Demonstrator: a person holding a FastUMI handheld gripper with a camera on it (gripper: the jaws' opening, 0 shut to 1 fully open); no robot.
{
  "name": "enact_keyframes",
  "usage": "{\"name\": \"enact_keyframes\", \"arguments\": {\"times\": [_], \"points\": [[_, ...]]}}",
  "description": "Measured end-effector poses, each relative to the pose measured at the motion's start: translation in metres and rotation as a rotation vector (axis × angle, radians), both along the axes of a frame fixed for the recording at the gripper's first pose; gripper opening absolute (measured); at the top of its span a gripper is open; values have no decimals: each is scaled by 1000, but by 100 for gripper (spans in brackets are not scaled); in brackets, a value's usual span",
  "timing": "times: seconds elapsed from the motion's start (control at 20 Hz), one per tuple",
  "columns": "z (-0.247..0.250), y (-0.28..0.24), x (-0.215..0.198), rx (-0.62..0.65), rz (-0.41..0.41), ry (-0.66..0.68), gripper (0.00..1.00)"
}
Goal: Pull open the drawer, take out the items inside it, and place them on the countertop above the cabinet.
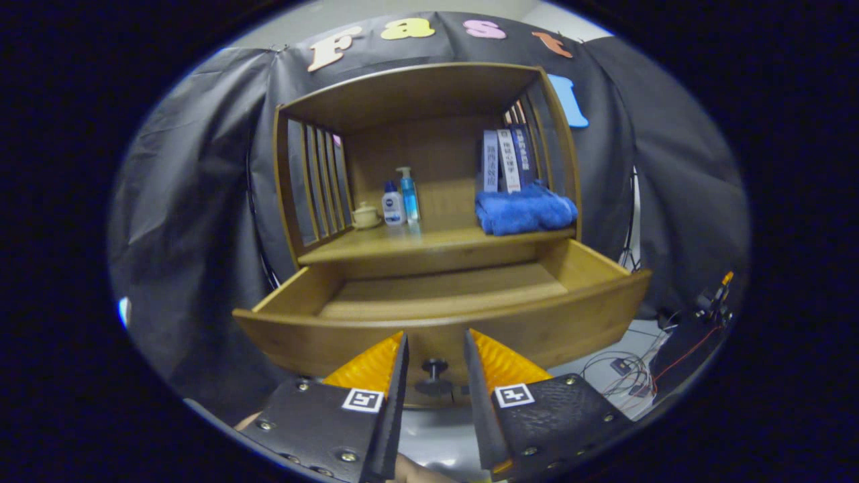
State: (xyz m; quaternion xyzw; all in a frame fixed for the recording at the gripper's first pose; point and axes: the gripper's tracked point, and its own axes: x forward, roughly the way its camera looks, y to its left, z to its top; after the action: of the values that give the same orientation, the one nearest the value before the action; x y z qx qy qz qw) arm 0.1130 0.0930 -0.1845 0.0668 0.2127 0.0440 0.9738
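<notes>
- A wooden cabinet [429, 201] stands against the booth's black cloth wall [194, 201], its drawer [443, 315] pulled well out toward the camera.
- On the countertop [429, 241] above the drawer: a small cream lidded pot [366, 215] at the left by the slatted side, a white bottle [393, 205] and a blue pump bottle [409, 194] just beside each other near the middle, and a folded blue towel [525, 211] at the right, with upright books [507, 159] behind it.
- Loose wires [621, 365] trail over the pale floor to the right of the cabinet.
- The visible part of the drawer's floor is bare wood; its front wall hides the nearest strip, so what lies there cannot be told.
- The gripper [435, 345] is released, its fingers parted and gripping nothing, their tips level with the drawer's front panel.
- The dark round knob [434, 376] on that panel sits in the gap between the fingers, touching neither.
- The open drawer lies just beyond the fingertips, the countertop farther up behind it.
</notes>
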Motion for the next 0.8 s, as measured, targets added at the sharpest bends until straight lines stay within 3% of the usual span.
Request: {"name": "enact_keyframes", "arguments": {"times": [0.25, 0.45, 0.75, 0.8], "points": [[13, 12, 58, -1, 46, 98, 50], [-13, 16, 95, -91, 78, 231, 50], [-72, 24, 114, -151, 115, 503, 74], [-79, 24, 114, -170, 124, 537, 74]]}}
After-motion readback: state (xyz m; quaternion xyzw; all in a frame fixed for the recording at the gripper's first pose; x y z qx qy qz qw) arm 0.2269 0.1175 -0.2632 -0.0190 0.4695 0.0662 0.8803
